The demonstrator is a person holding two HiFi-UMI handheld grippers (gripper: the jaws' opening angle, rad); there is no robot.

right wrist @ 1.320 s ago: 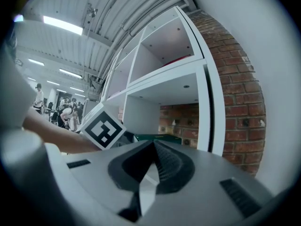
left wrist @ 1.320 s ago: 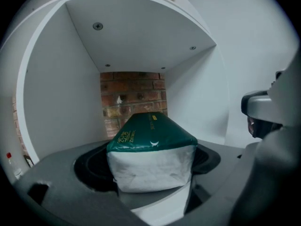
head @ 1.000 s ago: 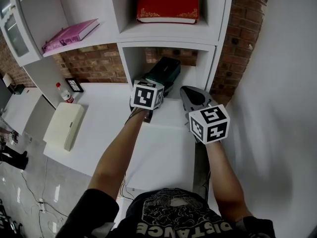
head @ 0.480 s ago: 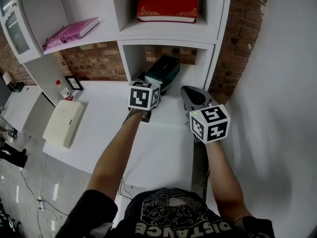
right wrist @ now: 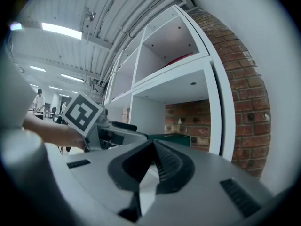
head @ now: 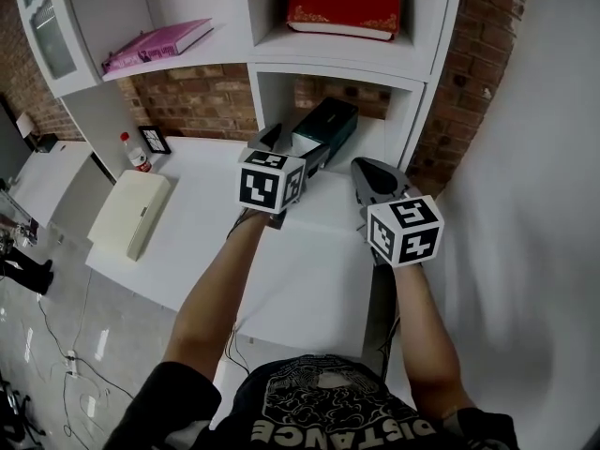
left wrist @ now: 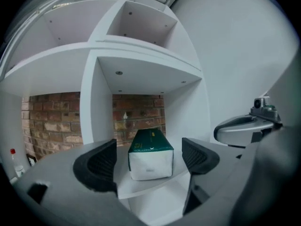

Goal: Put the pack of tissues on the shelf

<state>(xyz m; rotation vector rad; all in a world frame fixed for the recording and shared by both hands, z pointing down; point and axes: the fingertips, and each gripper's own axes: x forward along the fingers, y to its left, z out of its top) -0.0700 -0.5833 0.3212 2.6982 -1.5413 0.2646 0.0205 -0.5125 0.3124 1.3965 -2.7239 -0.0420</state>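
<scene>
Left tool (left wrist: pixel 148 154): held forward, tipped slightly down, jaws wide apart, just been closing a little, pads gripping nothing. Right tool (right wrist: pixel 153 147): level, jaws together. Left forearm (head: pixel 220 279), right forearm (head: pixel 417 317): bare, stretched forward.

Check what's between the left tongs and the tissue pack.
Nothing: left gripper view shows only bare white shelf between the open left tongs, jaws just closing slightly, and the tissue pack.

The tissues (left wrist: pixel 150 154) have a glossy green wrap; the shelf (head: pixel 330 65) is smooth matt white; the wall (head: pixel 187 101) at 10 o'clock is rough brick.
</scene>
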